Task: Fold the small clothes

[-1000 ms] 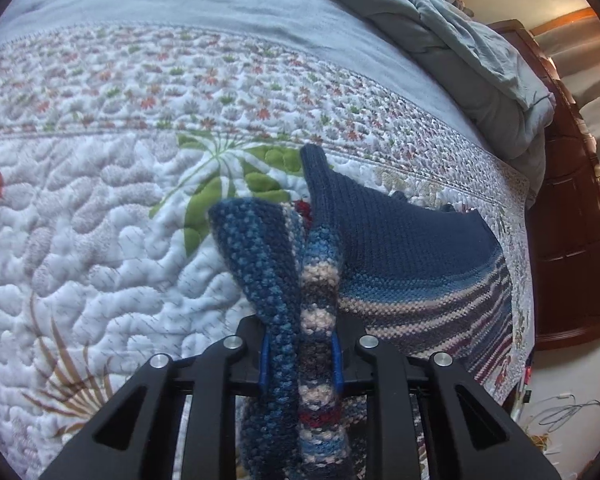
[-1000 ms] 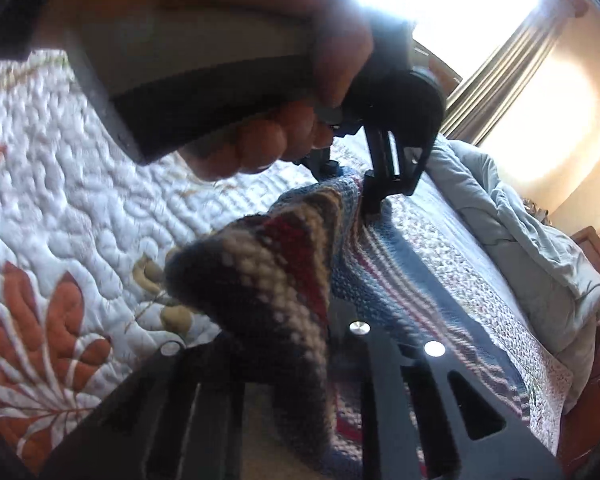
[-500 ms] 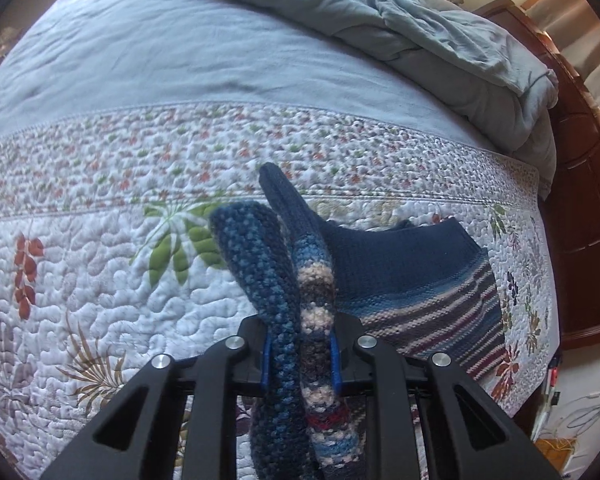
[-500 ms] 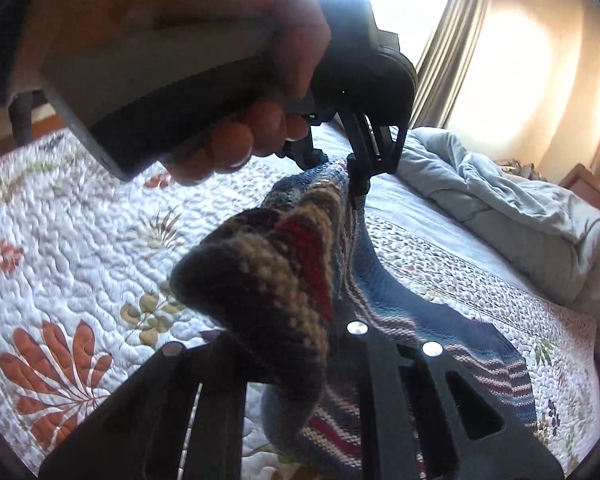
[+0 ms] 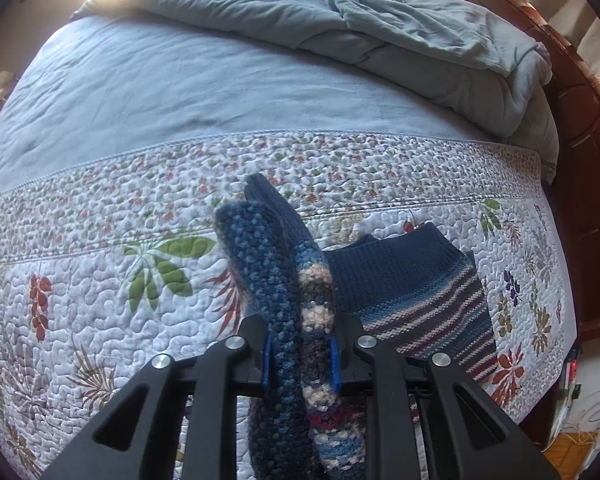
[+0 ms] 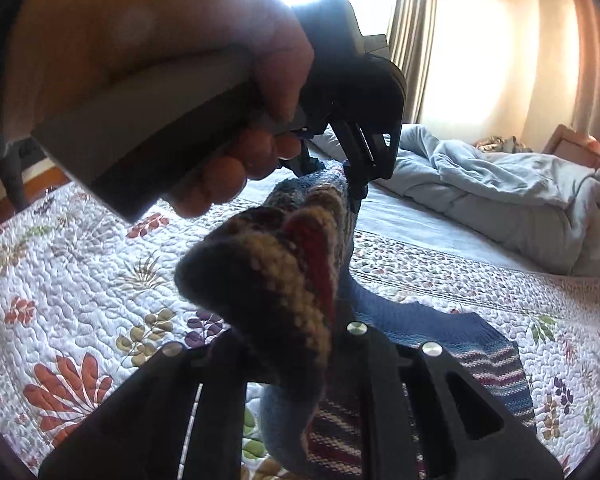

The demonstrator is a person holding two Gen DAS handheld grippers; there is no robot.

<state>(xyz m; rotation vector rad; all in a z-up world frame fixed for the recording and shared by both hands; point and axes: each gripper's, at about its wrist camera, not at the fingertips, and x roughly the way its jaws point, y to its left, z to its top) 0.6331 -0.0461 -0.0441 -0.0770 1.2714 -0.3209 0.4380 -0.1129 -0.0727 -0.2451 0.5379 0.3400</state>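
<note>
Clearly both tools are clamped on the sweater [image 5: 412, 280]: the left tool [image 5: 300, 354] pinches a doubled ridge of knit between its blue pads, and the right tool [image 6: 300, 344] grips a bunched striped edge. Part of the garment hangs lifted between them; the rest lies on the quilt [image 5: 100, 280] of the bed, near its right side. In the right view a hand [image 6: 160, 80] holds the left tool above the fabric. I judge the knit thick, soft and stretchy, light but floppy, so it will sag and drape rather than crease. Edges or corners give the surest hold; a grip mid-panel would only bunch it.
</note>
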